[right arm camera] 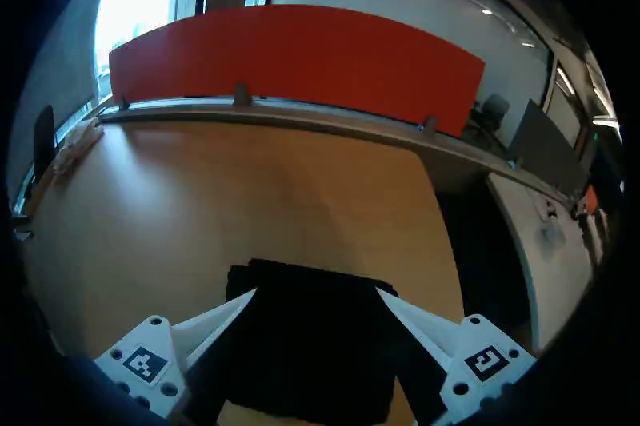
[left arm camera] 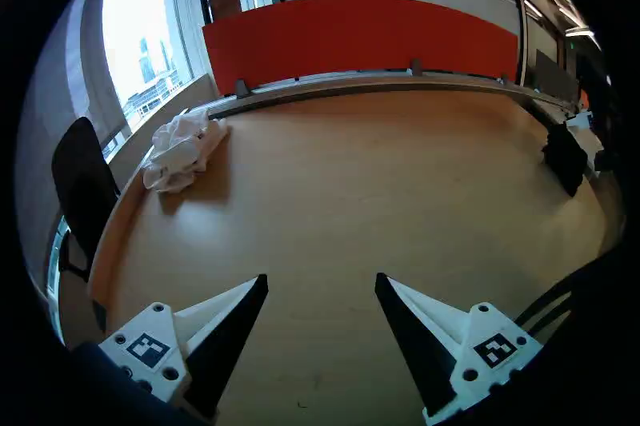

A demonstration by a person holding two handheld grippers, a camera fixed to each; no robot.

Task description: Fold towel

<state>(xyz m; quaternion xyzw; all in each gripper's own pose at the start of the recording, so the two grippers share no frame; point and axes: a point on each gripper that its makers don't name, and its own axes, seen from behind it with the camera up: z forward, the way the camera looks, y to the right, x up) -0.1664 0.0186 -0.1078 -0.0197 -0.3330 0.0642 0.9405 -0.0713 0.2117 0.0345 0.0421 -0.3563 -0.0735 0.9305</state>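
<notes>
White plastic left gripper [left arm camera: 320, 276] and right gripper [right arm camera: 316, 290] are held open; crumpled white cloth towel [left arm camera: 182, 150] is spotted far front-left, nearer left.

One table [left arm camera: 360, 186] holds two pieces of cloth: one crumpled white cloth [left arm camera: 182, 153] and one black towel [right arm camera: 312, 338]. There is one red partition [left arm camera: 360, 38] and one dark chair [left arm camera: 80, 178]. Two claws are counted, one left claw [left arm camera: 320, 278] and one right claw [right arm camera: 316, 292], each with two fingers.

Wooden table [left arm camera: 360, 186] spreading wide, red divider [left arm camera: 360, 34] standing along far edge. Window [left arm camera: 140, 42] glowing bright at L w/ black chair [left arm camera: 80, 178] sitting below. White desk [right arm camera: 536, 250] lying off table's R side.
</notes>
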